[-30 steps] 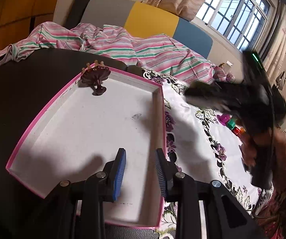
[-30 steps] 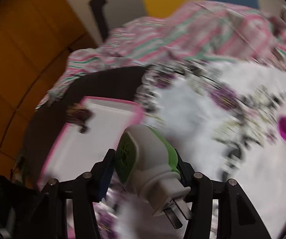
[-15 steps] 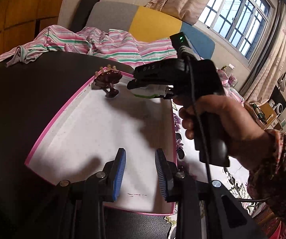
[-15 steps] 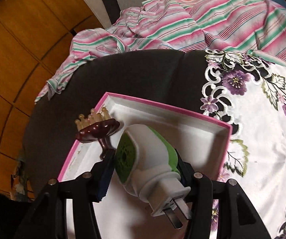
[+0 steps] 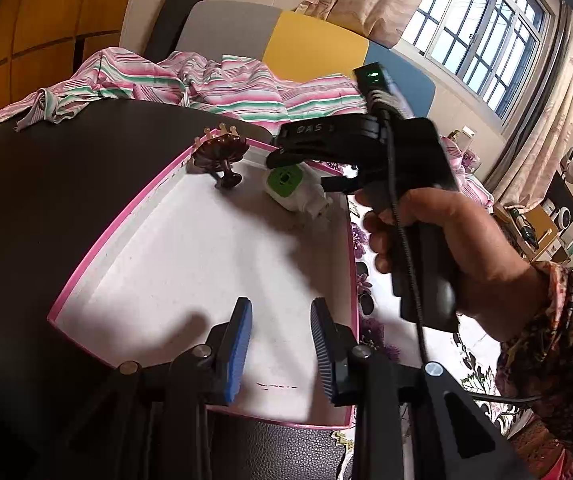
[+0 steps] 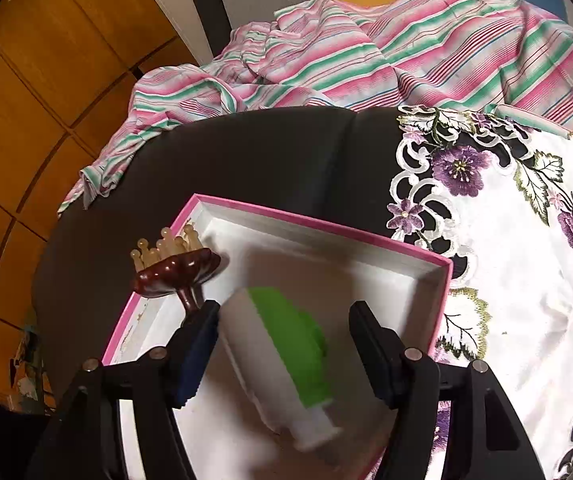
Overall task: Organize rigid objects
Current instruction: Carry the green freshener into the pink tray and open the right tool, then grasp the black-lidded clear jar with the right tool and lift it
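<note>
Plug-in device (image 6: pixel 282 344), white and green hard plastic, looks light, stiff and slick, best pinched across its broad body, lying in the pink-rimmed box (image 6: pixel 326 228) between the right gripper (image 6: pixel 282 348)'s opening jaws.

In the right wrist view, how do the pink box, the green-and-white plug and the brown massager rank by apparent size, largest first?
1. Pink box, clearly largest.
2. Green-and-white plug, though it lies nearer the camera and is blurred.
3. Brown massager; its order against the plug is unsure.

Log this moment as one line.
right gripper: opening, plug dropping in box | left gripper: empty | massager: in box
</note>
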